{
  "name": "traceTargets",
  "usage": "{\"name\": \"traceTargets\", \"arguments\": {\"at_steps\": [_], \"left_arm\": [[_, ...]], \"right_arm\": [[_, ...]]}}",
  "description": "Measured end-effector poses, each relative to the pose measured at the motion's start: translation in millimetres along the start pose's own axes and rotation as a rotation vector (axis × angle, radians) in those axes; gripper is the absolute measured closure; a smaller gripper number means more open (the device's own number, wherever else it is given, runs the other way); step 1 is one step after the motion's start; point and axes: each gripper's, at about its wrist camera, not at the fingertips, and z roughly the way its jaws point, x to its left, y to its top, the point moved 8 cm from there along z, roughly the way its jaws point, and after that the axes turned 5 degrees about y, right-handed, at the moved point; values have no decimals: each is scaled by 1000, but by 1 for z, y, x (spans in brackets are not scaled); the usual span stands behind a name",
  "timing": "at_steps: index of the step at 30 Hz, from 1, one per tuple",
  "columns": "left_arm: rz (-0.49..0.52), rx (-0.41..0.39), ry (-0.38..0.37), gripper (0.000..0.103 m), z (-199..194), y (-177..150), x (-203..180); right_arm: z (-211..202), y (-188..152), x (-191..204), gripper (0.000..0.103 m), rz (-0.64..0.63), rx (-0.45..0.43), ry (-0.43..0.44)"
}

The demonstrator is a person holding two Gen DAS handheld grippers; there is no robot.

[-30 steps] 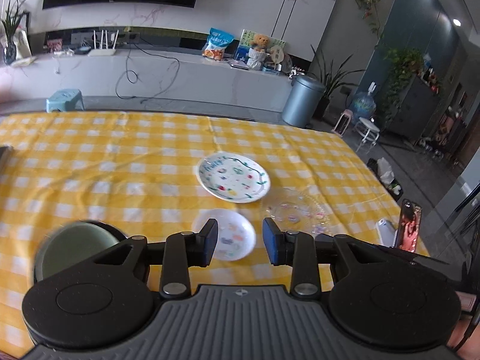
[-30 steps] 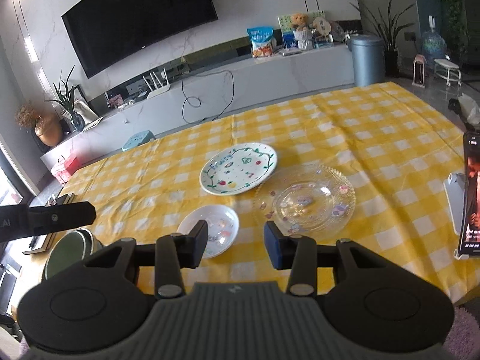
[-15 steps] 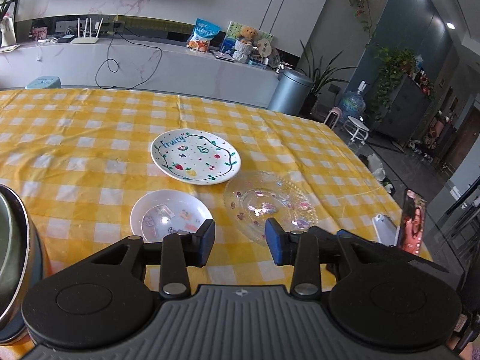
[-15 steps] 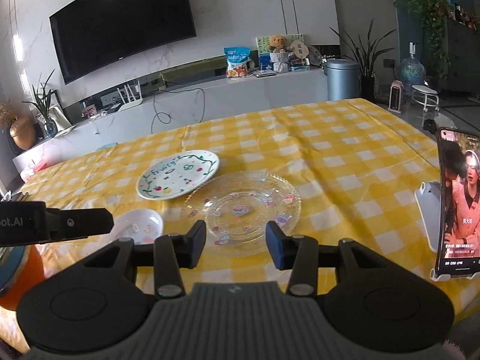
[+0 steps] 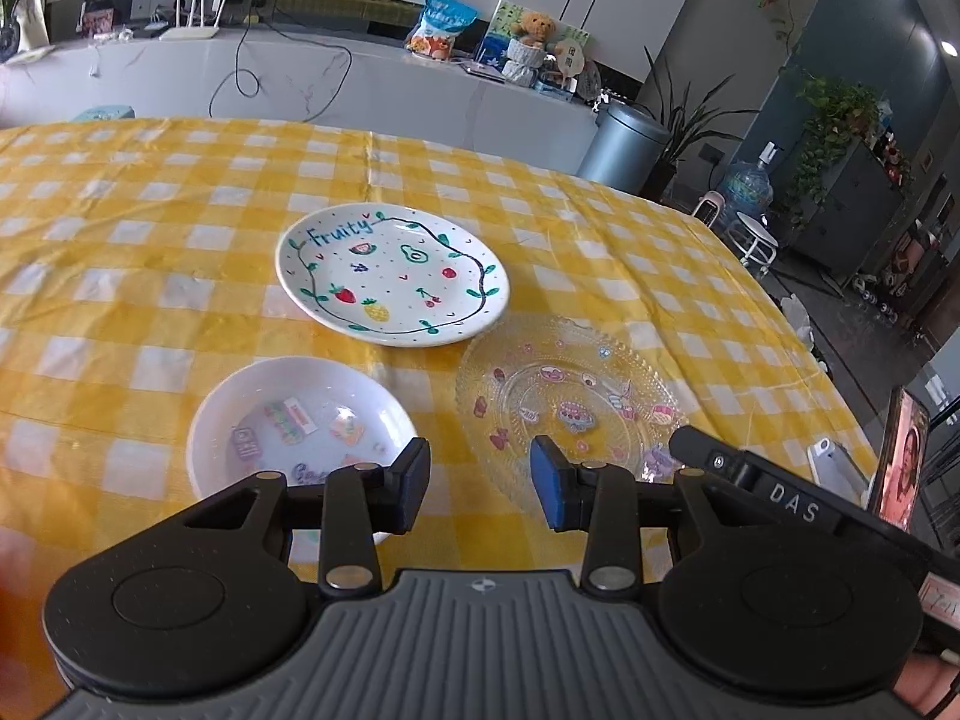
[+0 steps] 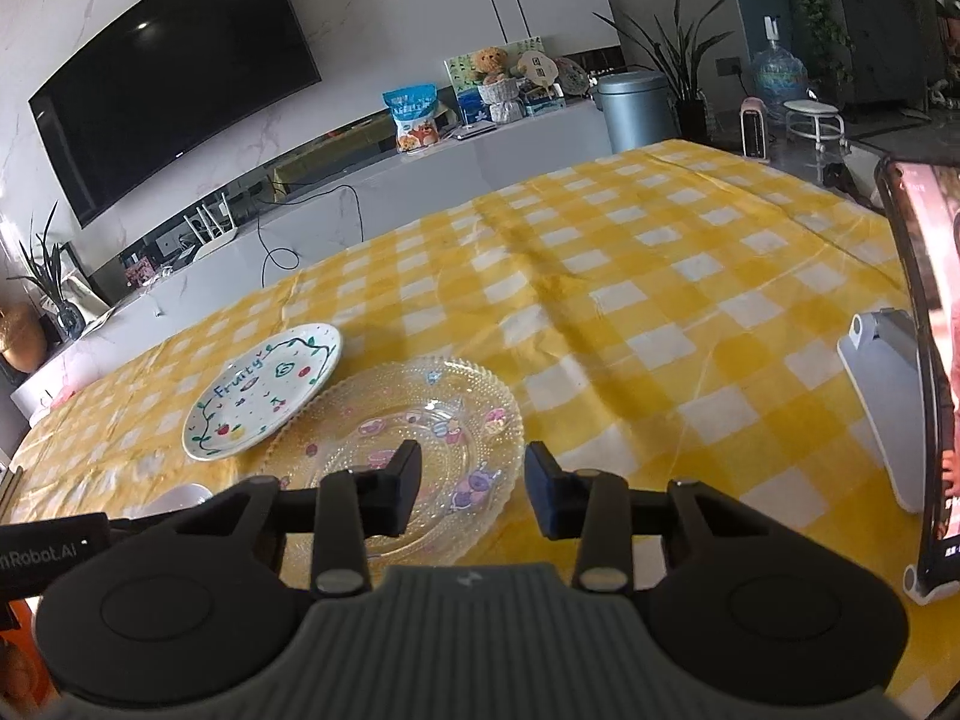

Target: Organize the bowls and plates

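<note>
Right wrist view shows the right gripper (image 6: 472,489) spread wide and empty just above the near rim of the glass plate (image 6: 396,450); to lift it well, I judge one finger should slide under that thin rim and the other close on top. The left gripper (image 5: 480,483), also spread and empty, hangs between the small white dish (image 5: 294,420), left of the glass plate, and the glass plate itself, with the fruit plate (image 5: 393,273) just behind it.
</note>
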Motion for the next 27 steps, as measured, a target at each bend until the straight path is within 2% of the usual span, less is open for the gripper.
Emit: {"name": "traceTargets", "arguments": {"at_steps": [3, 8, 19, 27], "left_arm": [[7, -3, -16, 59, 11, 5, -6], [58, 2, 22, 59, 31, 12, -3], [71, 25, 2, 79, 55, 17, -2], [76, 11, 0, 85, 55, 18, -4]], "right_arm": [[9, -2, -8, 76, 39, 22, 7], [18, -2, -12, 78, 61, 30, 6], [27, -1, -15, 88, 59, 17, -7], [28, -1, -16, 91, 52, -2, -22]]}}
